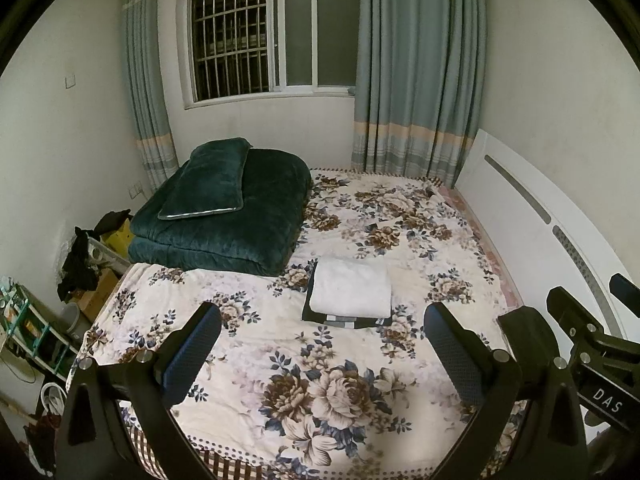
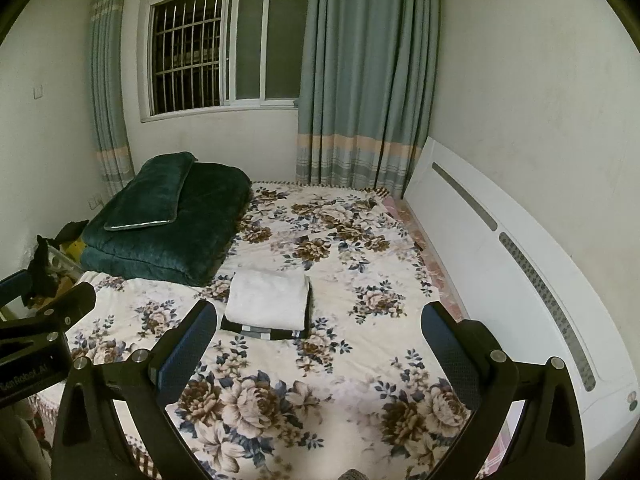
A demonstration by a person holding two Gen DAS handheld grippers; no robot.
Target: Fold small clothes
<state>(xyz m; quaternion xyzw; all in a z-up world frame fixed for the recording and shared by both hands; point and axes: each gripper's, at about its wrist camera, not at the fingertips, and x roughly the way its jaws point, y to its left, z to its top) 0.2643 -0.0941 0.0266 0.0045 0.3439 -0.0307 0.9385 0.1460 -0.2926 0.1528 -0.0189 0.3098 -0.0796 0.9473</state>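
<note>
A folded white garment (image 1: pixel 351 288) lies on top of a folded black-and-grey checked garment (image 1: pixel 340 320) in the middle of the floral bed sheet (image 1: pixel 280 360). The same stack shows in the right wrist view, white garment (image 2: pixel 267 300) over the dark one (image 2: pixel 264 330). My left gripper (image 1: pixel 322 320) is open and empty, held above the bed's near part, short of the stack. My right gripper (image 2: pixel 320 320) is open and empty, to the right of the left one. The right gripper's body shows at the left view's right edge (image 1: pixel 592 344).
A folded dark green quilt with a pillow (image 1: pixel 224 216) fills the bed's far left corner. A white headboard (image 1: pixel 540 232) runs along the right. Curtains (image 1: pixel 416 80) and a barred window (image 1: pixel 256 40) are behind. Cluttered boxes and shelves (image 1: pixel 80 272) stand left of the bed.
</note>
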